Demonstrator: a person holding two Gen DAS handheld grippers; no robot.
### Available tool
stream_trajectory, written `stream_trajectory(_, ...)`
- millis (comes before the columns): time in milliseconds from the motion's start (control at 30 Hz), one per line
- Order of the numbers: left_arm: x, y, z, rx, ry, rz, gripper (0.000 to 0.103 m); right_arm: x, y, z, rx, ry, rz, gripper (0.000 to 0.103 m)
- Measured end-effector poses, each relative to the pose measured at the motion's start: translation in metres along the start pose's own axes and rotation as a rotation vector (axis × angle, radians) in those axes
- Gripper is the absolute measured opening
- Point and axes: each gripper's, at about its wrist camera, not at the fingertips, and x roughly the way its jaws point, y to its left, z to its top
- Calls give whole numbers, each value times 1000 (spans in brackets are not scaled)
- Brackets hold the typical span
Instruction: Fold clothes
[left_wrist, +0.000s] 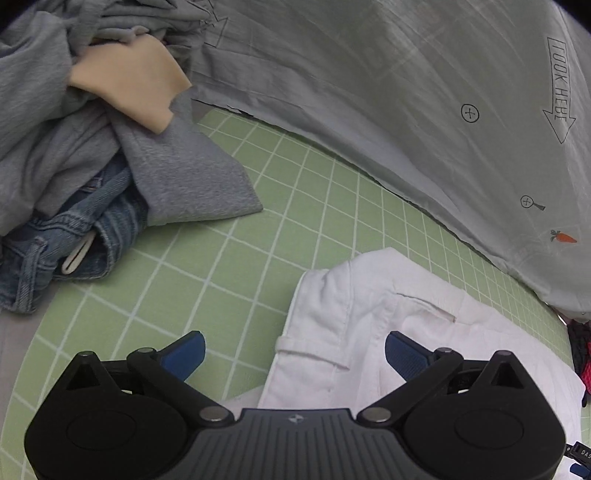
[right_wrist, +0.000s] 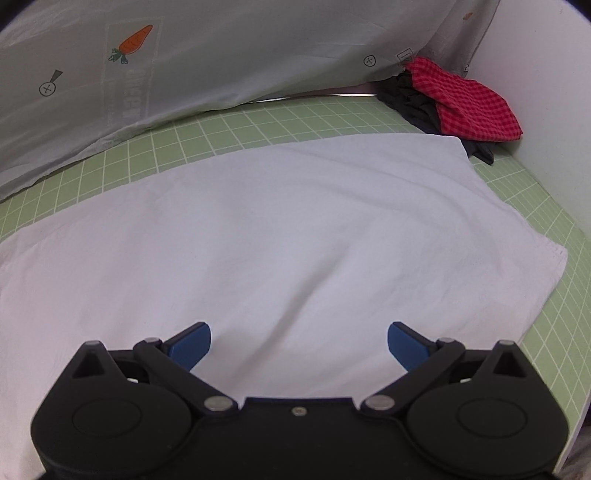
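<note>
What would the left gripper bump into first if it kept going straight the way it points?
Most likely the white garment. The left gripper points down at its waistband edge, jaws wide open with nothing held. Depth is hard to judge, so one side might meet the green mat instead.

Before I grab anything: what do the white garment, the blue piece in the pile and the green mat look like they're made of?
White garment: looks like woven cotton, matte, with stitched seams and a welt pocket slit. Blue piece: denim, going by faded ribbing and heavy topstitching. Green mat: smooth with a printed white grid, probably vinyl or rubber; the look leaves that open.
</note>
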Motion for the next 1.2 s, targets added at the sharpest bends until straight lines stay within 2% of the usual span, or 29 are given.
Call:
stream_trajectory(133,18,0,10,11,47,-69,98,5,2,2,44,34,-24,103)
stream_trajectory(300,31,-2,6,-6,109,-157,76,6,5,2,42,45,-34,103)
stream_trajectory(433,33,-4,-2,-61,129,-195,65,4,5,0,22,43,-27,103)
stream_trajectory(533,32,-6,-9,-107,132,-187,47,4,1,-1,38,43,-12,103)
stream_trajectory(600,24,-7,-11,-121,111,-197,26,3,-3,-3,54,41,1,103)
stream_trajectory(667,14,-7,-11,-142,88,-218,18,1,-8,-4,63,29,12,103)
stream_trajectory(933,-76,-40,-26,-97,-24,-294,11,-10,-32,-16,106,-17,63,103)
stream_trajectory(1000,-101,-47,-37,-107,-40,-317,10,-12,-36,-20,105,-26,80,103)
stream_trajectory(1133,-142,-42,-62,-211,-58,-355,9,-17,-46,-27,123,-31,117,103)
stream_trajectory(1200,-150,-37,-74,-216,-74,-308,9,-18,-48,-30,120,-31,126,103)
